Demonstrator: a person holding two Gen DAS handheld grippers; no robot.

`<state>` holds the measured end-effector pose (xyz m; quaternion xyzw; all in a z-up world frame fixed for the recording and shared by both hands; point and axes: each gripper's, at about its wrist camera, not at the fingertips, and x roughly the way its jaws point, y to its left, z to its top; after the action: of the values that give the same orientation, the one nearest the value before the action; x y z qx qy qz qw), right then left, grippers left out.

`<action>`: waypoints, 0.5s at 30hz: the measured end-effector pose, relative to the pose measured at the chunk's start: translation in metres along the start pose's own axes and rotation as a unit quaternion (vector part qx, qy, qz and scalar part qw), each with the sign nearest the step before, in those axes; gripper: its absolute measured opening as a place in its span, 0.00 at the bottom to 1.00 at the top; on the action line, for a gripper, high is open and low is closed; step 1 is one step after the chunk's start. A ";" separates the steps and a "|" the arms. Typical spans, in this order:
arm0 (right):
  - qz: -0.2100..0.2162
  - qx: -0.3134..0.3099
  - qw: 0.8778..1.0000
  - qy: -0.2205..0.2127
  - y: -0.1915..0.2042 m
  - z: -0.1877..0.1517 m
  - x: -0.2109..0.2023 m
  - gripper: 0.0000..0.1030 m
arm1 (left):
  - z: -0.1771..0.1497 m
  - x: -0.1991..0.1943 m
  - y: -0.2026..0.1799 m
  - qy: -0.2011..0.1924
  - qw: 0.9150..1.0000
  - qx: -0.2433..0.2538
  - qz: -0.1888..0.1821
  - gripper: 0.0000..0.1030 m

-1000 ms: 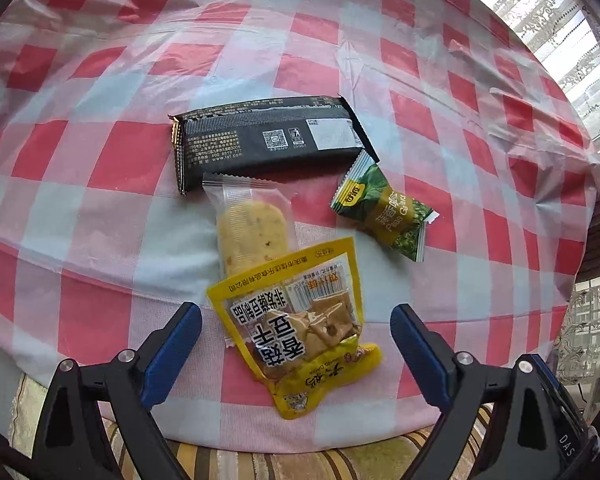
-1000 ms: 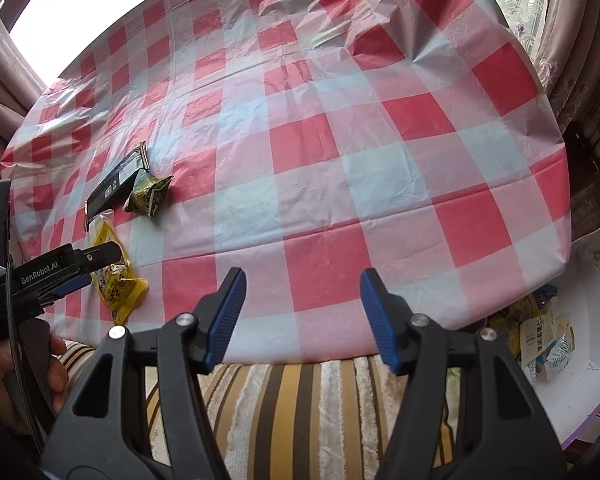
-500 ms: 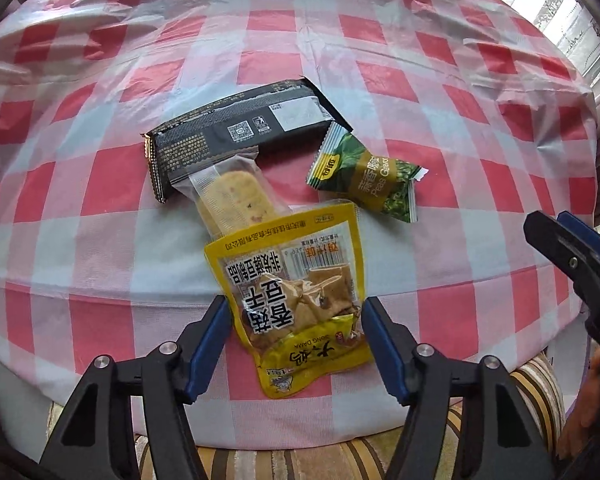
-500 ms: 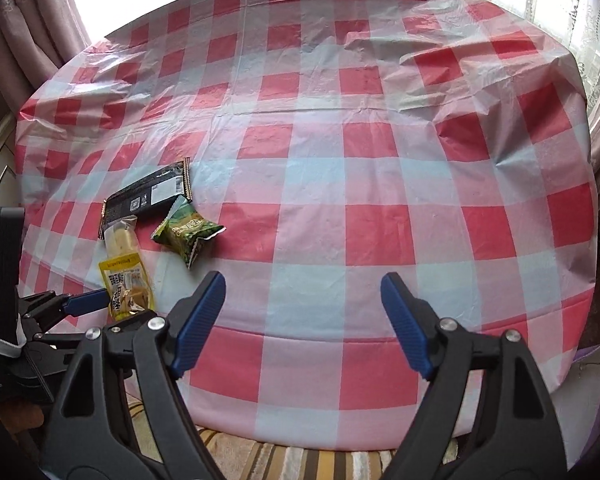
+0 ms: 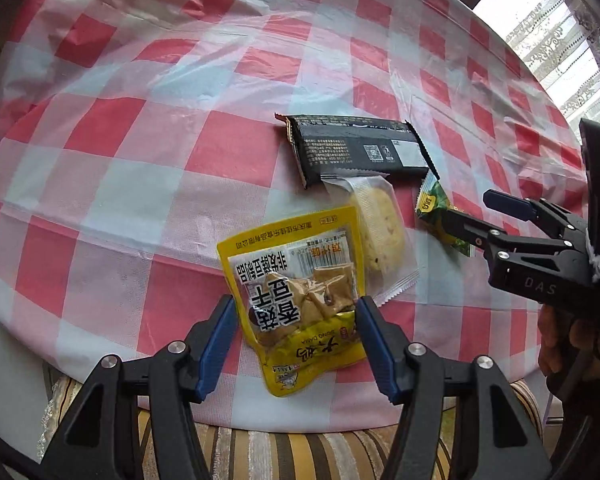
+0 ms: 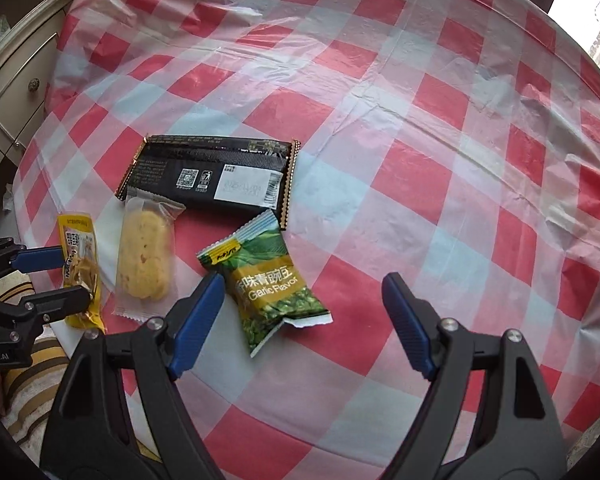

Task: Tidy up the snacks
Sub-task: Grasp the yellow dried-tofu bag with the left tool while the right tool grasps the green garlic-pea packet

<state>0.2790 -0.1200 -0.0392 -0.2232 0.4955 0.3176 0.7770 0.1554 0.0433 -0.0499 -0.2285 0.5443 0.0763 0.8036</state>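
A yellow tofu-snack packet [image 5: 296,280] [image 6: 80,264] lies near the table's front edge. My left gripper [image 5: 294,316] [image 6: 56,280] has its blue pads against the packet's two sides, and its jaws are still closing. A clear-wrapped cookie [image 5: 380,232] [image 6: 144,256] lies beside it, with a black bar wrapper [image 5: 360,148] [image 6: 212,172] beyond. My right gripper [image 6: 300,312] [image 5: 476,210] stands open over the green garlic-pea packet [image 6: 272,280] [image 5: 436,208]. That packet lies by its left finger [image 6: 196,320], and the pads do not press it.
A wrinkled red-and-white checked plastic cloth [image 6: 420,120] covers the round table. A striped cushion [image 5: 280,452] sits below the front edge. A cabinet with drawers [image 6: 16,80] stands at the far left and a bright window [image 5: 560,40] at the right. A hand [image 5: 560,344] holds the right gripper.
My left gripper narrowed from wide open onto the yellow packet and slid it sideways off the cookie. The right gripper rolled, widened and swung over to the green packet.
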 end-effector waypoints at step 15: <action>0.022 0.065 0.998 -0.007 0.006 -0.016 0.000 0.36 | -0.001 -0.002 0.005 -0.009 1.000 -0.005 -0.029 0.59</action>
<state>0.2643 -0.1260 -0.0455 -0.1592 0.5148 0.3031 0.7860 0.1517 0.0480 -0.0496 -0.2473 0.5298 0.0580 0.8092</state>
